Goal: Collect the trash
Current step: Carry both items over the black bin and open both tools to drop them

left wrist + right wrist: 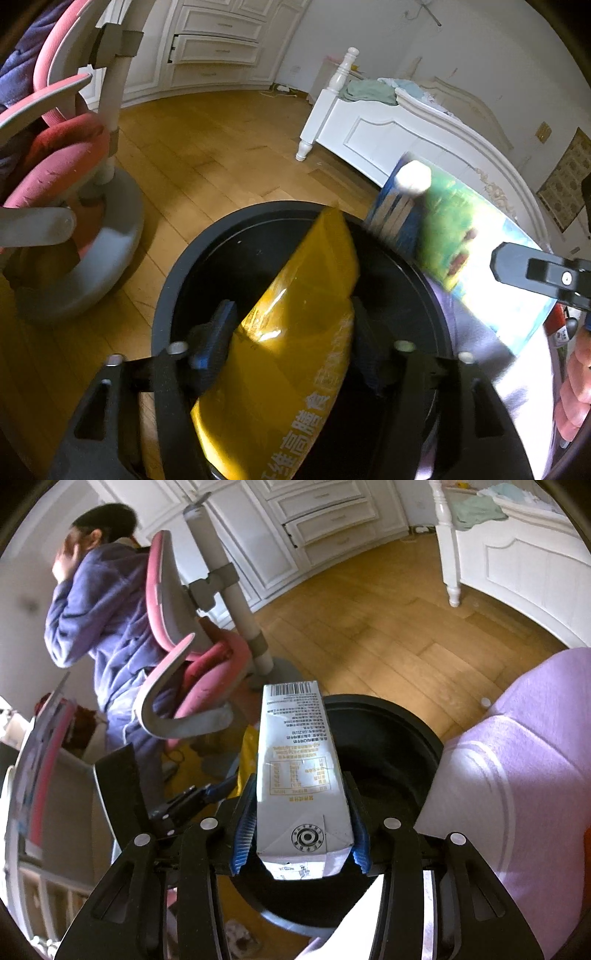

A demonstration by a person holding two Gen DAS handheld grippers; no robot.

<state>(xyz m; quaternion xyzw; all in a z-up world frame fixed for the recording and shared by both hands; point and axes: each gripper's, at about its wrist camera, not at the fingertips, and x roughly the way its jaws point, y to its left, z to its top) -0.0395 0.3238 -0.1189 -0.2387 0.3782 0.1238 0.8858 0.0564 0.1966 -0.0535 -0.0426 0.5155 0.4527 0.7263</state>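
Over the round black trash bin [177,280], the left hand-held gripper [291,332] stands spread, a yellow snack bag [295,325] loose between its fingers. The right hand-held gripper [301,827] brackets a milk carton [301,760] above the rim; whether its pads press is unclear. Bare wooden floor [207,147] lies beyond, between a pink chair [55,147] and a white bed [388,136].

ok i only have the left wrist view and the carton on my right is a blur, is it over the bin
observer: yes. In the right wrist view the carton lies between the right gripper's blue pads, above the black bin.
operator: which face is up
observer: a white panel with a barcode at the far end and a printed table, plus a round seal at the near end.
operator: anyone close by
observer: a person in a purple hoodie is seated in the pink chair just beyond the bin.
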